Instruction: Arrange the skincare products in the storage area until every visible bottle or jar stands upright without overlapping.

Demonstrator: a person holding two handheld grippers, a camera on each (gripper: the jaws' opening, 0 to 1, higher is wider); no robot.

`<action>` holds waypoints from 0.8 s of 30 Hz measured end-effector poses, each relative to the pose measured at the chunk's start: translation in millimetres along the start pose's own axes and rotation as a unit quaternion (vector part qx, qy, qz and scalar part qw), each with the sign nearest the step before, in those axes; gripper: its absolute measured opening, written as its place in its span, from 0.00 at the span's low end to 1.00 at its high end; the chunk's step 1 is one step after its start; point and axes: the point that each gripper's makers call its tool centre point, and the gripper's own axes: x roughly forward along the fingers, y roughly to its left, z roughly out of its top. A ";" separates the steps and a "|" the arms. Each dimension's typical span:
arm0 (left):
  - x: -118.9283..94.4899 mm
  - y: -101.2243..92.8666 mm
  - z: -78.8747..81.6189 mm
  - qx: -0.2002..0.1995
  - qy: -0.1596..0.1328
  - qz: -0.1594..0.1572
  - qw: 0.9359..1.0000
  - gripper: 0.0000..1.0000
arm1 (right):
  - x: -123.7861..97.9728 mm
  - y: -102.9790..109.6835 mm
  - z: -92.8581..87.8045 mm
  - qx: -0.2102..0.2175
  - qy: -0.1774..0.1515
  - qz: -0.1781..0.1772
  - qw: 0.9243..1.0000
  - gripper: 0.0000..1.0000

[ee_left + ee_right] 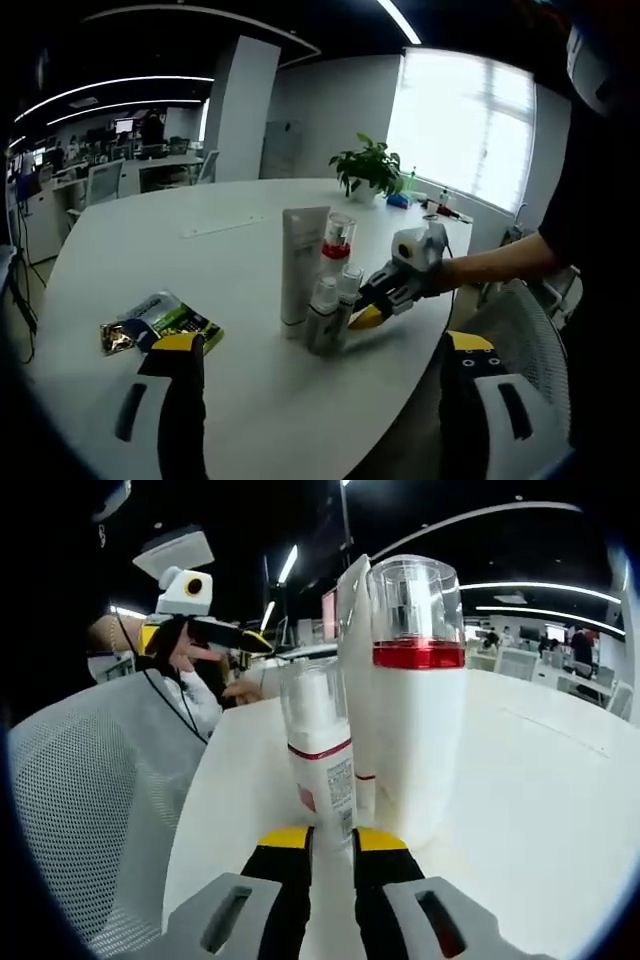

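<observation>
Yellow-tipped jaws of the left tool rise wide apart at the bottom of the left gripper view, gripping nothing, above the white tabletop.

Left gripper view, left to right:
- Foil sachets: lying flat near the tabletop's near edge, left of the bottles, well apart from them.
- White tube: standing upright on its cap, tallest of the cluster.
- Two small clear-capped bottles: upright, touching each other, just in front of the tube.
- Red-collared pump bottle: upright, just behind the small bottles, beside the tube.
- Right tool: entering from the right, yellow tips at the small bottles.
- Potted plant: at the far edge by the window.

Right gripper view, left to right:
- Mesh chair back: beside the tabletop.
- Small bottle with red band: upright, just ahead of the jaws.
- Right tool: jaws nearly together, a narrow gap between them, tips at the small bottle's base; whether they pinch it cannot be told.
- Red-collared pump bottle, large and upright, touching the small bottle's right side.
</observation>
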 end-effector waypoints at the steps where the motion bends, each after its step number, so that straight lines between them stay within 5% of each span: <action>1: 0.6 -0.2 0.2 0.000 0.000 0.000 1.000 0.91 | 0.6 0.2 0.7 0.002 0.000 -0.002 1.000 0.08; 18: 1.8 2.9 -3.0 -0.002 0.006 0.005 1.000 0.89 | 6.9 -5.5 -9.1 0.091 0.025 -0.064 0.993 0.15; 24: 2.9 2.6 -5.5 -0.004 0.007 0.004 1.000 0.89 | 11.4 -3.3 -14.4 0.086 0.041 -0.066 0.993 0.18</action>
